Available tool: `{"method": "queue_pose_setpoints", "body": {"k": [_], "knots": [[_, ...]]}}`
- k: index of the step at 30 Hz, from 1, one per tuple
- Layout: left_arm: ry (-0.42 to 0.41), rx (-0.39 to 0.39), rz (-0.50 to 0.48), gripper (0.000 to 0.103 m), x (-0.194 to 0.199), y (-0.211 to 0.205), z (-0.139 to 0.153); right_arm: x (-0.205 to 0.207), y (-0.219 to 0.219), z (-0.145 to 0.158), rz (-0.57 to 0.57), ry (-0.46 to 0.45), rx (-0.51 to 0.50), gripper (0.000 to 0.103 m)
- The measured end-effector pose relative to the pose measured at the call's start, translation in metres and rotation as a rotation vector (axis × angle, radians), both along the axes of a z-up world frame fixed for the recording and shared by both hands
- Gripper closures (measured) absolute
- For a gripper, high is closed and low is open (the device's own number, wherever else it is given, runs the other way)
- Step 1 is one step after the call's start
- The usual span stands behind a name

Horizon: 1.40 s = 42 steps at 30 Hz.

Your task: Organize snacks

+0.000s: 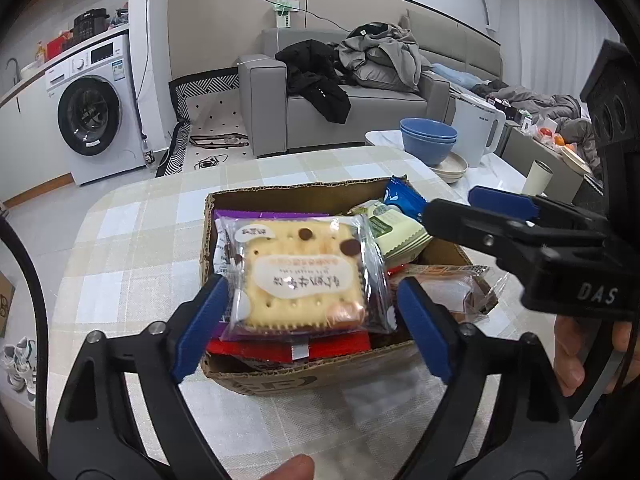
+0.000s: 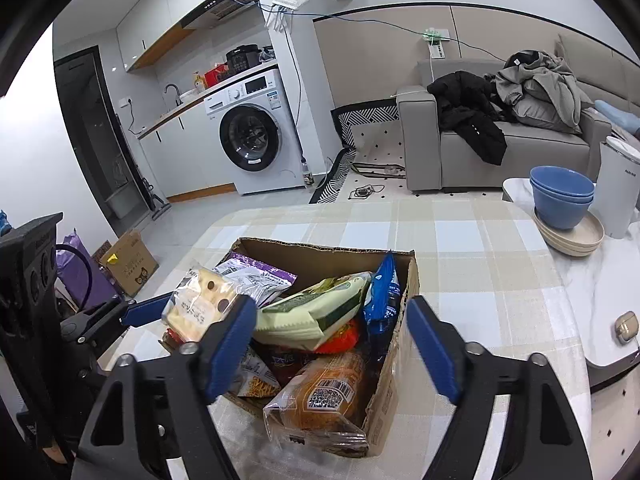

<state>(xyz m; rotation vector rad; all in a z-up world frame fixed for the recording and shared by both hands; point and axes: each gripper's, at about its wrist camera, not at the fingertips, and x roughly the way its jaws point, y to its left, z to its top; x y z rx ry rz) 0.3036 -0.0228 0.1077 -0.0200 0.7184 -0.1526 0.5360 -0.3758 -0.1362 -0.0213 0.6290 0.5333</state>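
A cardboard box (image 1: 256,380) full of snacks sits on the checked tablecloth (image 1: 120,240), and both claws hang over it.

On the left, the left gripper (image 1: 308,320) stands wide open above the near-left corner of the box. Its 2 blue pads (image 1: 202,320) flank a biscuit packet (image 1: 300,276) without pressing on it; the packet lies flat on top of the pile, over a red wrapper (image 1: 288,346) and a purple pack (image 2: 260,270). It has hold of nothing.

Toward the middle, a pale green packet (image 2: 316,312) lies slanted across the heap, with an orange wrapper (image 2: 340,338) just under it. In front of it a clear-wrapped bread roll (image 2: 324,392) leans against the near wall of the box.

On the right, a blue packet (image 2: 382,296) stands on edge against the box's right wall. The right gripper (image 2: 332,348) is spread wide too, 1 finger over the snacks and the other outside the right wall, gripping nothing.

Further right on the table, 2 stacked blue bowls (image 2: 560,196) rest on beige plates (image 2: 576,240), beside a white kettle (image 2: 618,192).
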Motion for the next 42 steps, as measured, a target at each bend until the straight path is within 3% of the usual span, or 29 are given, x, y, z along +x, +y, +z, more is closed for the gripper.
{"method": "queue_pose_setpoints", "body": {"k": [1, 9, 28, 42], "knots": [[0.0, -0.004, 0.004, 0.003, -0.001, 0.001, 0.0, -0.001, -0.002, 0.0, -0.002, -0.003, 0.004, 0.015], [-0.023, -0.062, 0.024, 0.001, -0.021, 0.018, 0.004, -0.019, -0.011, 0.0, 0.014, -0.029, 0.022, 0.001], [-0.115, -0.072, 0.068, 0.001, -0.113, 0.056, -0.002, -0.099, -0.004, -0.022, 0.093, -0.18, -0.001, 0.0], [-0.199, -0.006, 0.089, 0.001, -0.162, 0.063, -0.027, -0.13, -0.019, -0.054, 0.083, -0.239, 0.038, 0.0]]}}
